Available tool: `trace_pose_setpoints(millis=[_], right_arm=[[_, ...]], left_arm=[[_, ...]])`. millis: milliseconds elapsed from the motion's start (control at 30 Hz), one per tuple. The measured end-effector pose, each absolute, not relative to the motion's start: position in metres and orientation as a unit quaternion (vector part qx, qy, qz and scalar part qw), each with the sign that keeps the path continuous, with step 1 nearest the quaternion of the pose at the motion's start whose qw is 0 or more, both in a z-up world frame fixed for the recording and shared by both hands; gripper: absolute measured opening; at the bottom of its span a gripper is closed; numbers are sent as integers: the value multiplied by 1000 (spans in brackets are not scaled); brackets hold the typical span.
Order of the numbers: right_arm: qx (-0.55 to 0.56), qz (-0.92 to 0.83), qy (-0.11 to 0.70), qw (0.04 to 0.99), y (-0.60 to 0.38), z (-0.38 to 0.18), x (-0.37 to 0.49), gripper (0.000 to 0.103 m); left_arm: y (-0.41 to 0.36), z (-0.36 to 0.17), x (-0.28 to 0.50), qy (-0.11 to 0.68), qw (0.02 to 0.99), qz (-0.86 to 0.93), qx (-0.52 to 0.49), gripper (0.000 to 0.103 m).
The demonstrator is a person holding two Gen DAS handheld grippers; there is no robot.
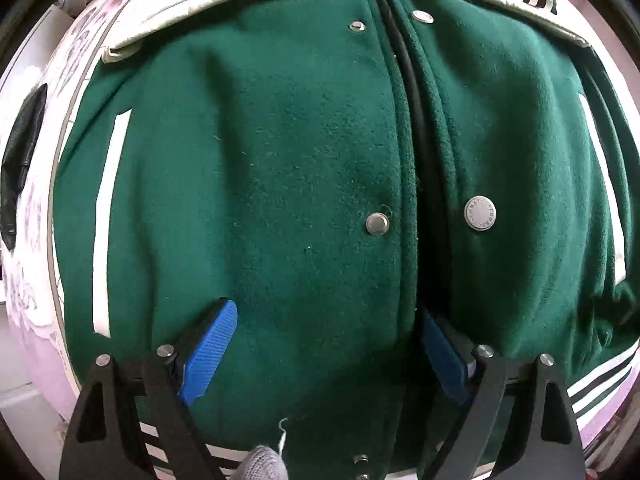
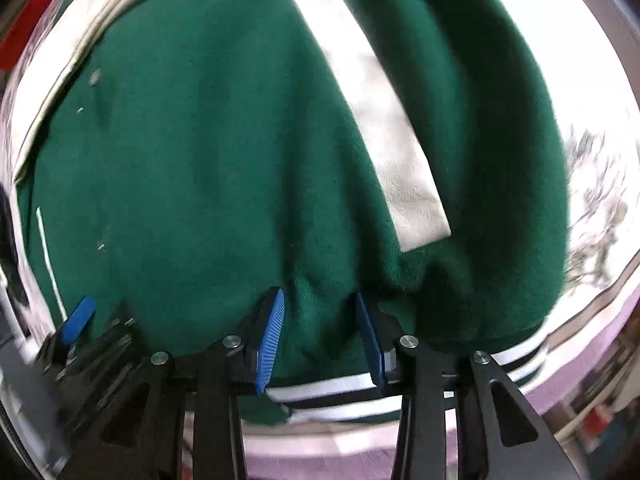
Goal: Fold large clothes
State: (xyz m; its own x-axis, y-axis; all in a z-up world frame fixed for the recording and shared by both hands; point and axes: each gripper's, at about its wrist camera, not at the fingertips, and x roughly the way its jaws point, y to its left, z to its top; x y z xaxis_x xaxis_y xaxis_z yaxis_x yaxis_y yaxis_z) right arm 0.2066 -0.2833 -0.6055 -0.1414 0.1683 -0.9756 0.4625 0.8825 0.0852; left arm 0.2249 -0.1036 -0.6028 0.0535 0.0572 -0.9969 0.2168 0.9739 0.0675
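The green varsity jacket [image 1: 260, 168] lies front-up across a pale floral bedspread [image 1: 36, 288], filling both views, its striped hem [image 2: 340, 392] nearest the cameras and its cream sleeves folded in along the top and side; the biggest risk, as I judge it, is that so heavy a fleece body sags or slides out if it is lifted by the hem alone, dragging the sleeves loose and skewing the fold; the left gripper [image 1: 324, 344] hangs over the placket with its blue pads wide apart and nothing between them, one pad pressed on the left front panel and the other dipping toward the dark gap of the opening, so a careless close could catch only one front panel or pinch the black cord [image 1: 408, 80] that runs down that gap; the right gripper [image 2: 320, 320] has its fingers spread apart too, with a bunched ridge of fleece rising between them just above the hem, not visibly clamped, so a thin bite there might slip; the cream sleeve [image 2: 380, 112] could flop off; smallest, the snap button [image 1: 480, 213] carries embossed ring lettering too small to read with confidence; no other writing shows.
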Motion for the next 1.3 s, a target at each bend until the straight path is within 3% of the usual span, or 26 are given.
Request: trace_pose_setpoints(millis=[33,100,133,167,233,267,333,367,433,600,667,733,933,967,1000,1033,1067,1200,1300], right_arm=[[198,-129,734,637,-288,-594,210,41],[159,-170,704,670,-300,-572,215,53],[142,-200,691,680,-310,-566,215,70],[129,-224,683,683,-318,-566,214,77],[116,-266,692,661,-338,-587,212,77],[140,-272,702,643,-347,-600,208,72],[274,-262,687,620,-365,-617,191,50],[280,-258,690,615,-363,-615,192,38],[269,-208,720,605,-348,-610,198,27],[265,-141,765,570,-342,-586,195,28],[249,-152,737,610,-358,-563,215,51],[231,-158,711,645,-382,-556,238,60],[121,-142,676,713,-385,-573,361,60],[102,-130,674,720,-383,-578,375,58],[107,-121,663,731,-385,-582,385,49],[152,-111,652,734,-412,-584,405,17],[229,-100,642,725,-411,-592,404,8],[491,-110,563,656,-456,-619,374,7],[460,-105,581,663,-446,-610,384,7]], left_arm=[[-94,-602,221,685,719,-57,102,91],[-88,-602,221,686,718,-55,105,91],[-82,-603,222,688,716,-55,102,91],[-87,-604,225,690,714,-53,100,91],[-83,-597,240,692,713,-50,99,90],[-79,-594,244,692,714,-50,99,91],[-74,-584,251,690,715,-48,101,91],[-74,-580,254,688,717,-47,101,90],[-72,-569,264,682,723,-44,104,90],[-83,-548,291,666,737,-32,105,90],[-97,-549,313,656,746,-22,112,90],[-111,-554,333,647,752,-9,122,91],[-150,-583,391,626,764,27,152,91],[-154,-594,400,634,758,26,152,93],[-147,-596,400,635,758,25,145,101],[-144,-594,405,634,759,28,145,103],[-143,-596,408,634,760,27,142,103],[-131,-597,406,636,761,31,119,103],[-122,-590,410,638,760,36,118,103]])
